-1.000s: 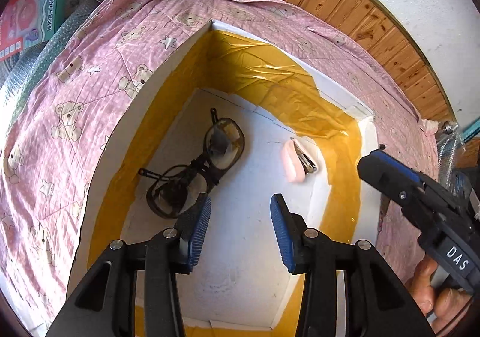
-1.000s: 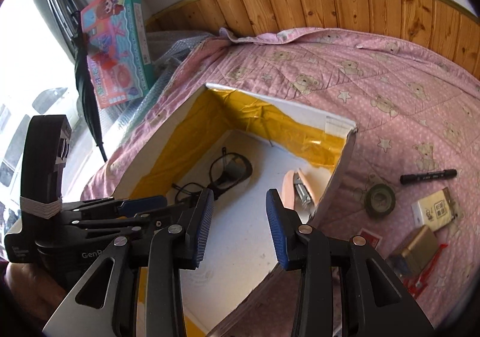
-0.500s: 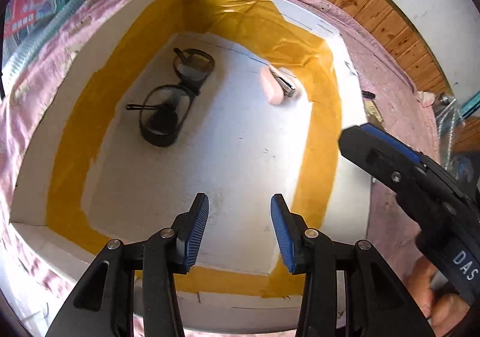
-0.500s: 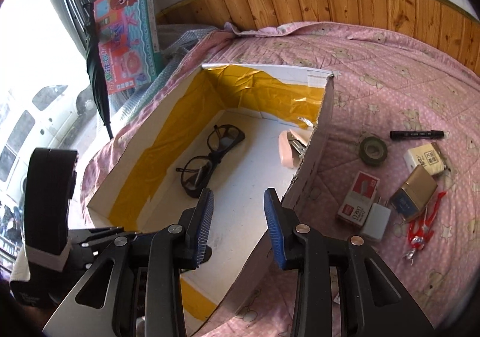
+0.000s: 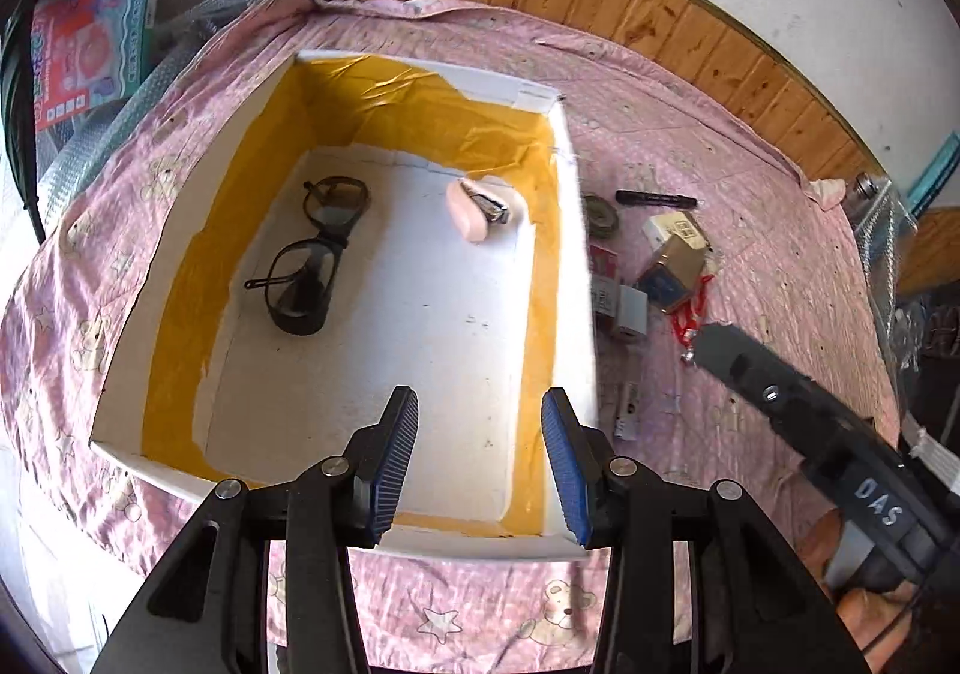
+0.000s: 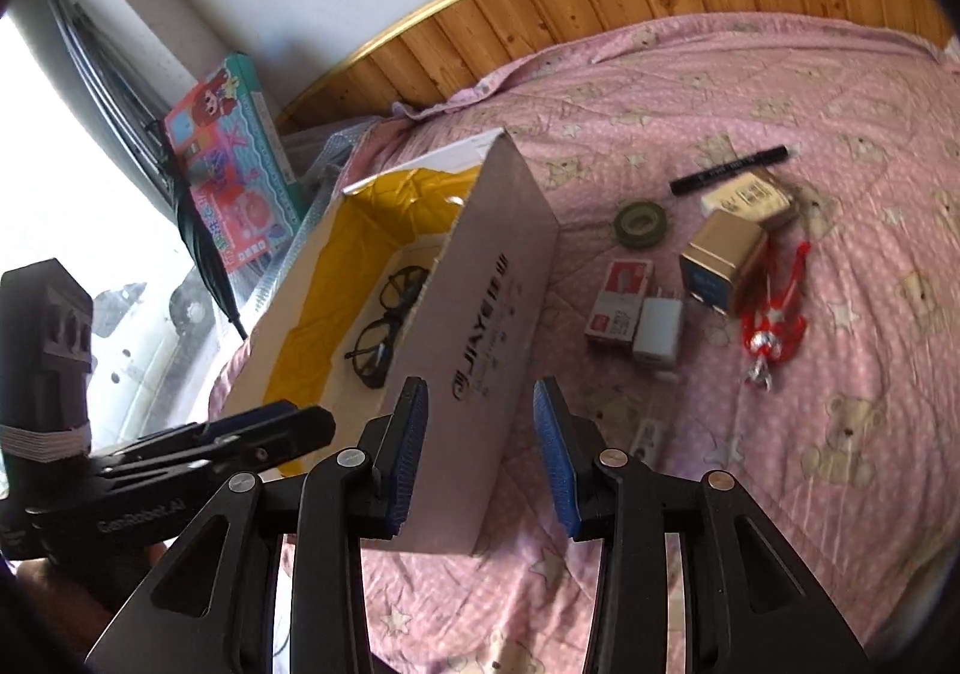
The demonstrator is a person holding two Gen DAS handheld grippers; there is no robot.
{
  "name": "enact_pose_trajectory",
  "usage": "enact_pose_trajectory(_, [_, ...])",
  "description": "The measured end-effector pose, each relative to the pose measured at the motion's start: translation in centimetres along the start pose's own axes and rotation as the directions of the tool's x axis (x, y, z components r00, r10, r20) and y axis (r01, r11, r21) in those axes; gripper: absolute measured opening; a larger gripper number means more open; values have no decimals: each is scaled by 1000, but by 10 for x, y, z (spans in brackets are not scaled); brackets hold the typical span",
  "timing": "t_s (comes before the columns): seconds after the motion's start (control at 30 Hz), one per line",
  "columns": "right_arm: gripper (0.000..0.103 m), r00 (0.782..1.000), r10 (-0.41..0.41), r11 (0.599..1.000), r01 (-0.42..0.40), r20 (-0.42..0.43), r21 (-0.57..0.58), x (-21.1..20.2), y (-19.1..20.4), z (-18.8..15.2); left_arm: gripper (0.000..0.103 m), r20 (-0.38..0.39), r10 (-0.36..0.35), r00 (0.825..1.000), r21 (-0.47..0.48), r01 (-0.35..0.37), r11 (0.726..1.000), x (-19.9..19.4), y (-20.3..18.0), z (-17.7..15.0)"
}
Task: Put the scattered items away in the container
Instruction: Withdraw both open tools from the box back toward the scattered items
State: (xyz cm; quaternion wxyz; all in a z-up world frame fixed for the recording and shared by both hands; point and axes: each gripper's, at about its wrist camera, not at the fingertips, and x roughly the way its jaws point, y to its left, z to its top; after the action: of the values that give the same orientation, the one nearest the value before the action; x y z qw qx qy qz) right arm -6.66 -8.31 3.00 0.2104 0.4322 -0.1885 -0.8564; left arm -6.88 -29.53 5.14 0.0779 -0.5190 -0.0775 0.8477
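- Left wrist view: left tongs (image 5: 479, 458) spread wide with nothing between the pads, hovering over the near end of the white box (image 5: 575, 230) lined with yellow tape.
- Inside the box: black glasses (image 5: 312, 254) toward the left wall, pink clip-like item (image 5: 474, 206) near the far right corner.
- Outside the right wall, on the pink bedspread (image 5: 750, 146): black marker (image 5: 657, 199), tape roll (image 5: 602, 215), small cartons, white charger plug (image 5: 631, 311), red string item (image 5: 690, 311).
- Right tongs visible at the right edge, held in a hand (image 5: 864, 602).
- Right wrist view: right tongs (image 6: 480, 455) wide apart and empty, above the box's near right corner (image 6: 498, 302).
- Scattered items lying well right of the box: marker (image 6: 729, 170), tape roll (image 6: 641, 221), red-and-white carton (image 6: 621, 302), plug (image 6: 659, 326), gold box (image 6: 723, 257), red string item (image 6: 774, 308).
- Glasses (image 6: 384, 326) partly seen inside.
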Motion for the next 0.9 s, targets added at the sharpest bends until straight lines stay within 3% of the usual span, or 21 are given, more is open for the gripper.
enact_pose_trajectory(0.13, [40, 1000, -16, 999, 17, -23, 37, -7, -23, -20, 45, 17, -41, 999, 82, 39, 996, -4, -43, -14])
enact_pose_trajectory(0.33, [40, 998, -58, 995, 60, -17, 83, -20, -54, -33, 46, -27, -68, 997, 177, 72, 982, 12, -88, -35])
enact_pose_trajectory(0.63, [40, 995, -97, 978, 102, -37, 182, -18, -101, -37, 46, -110, -67, 992, 204, 88, 975, 64, -114, -45])
enact_pose_trajectory(0.9, [40, 990, -134, 970, 142, -51, 200, -4, -128, -10, 46, -180, -67, 981, 186, 101, 977, 108, -114, -40])
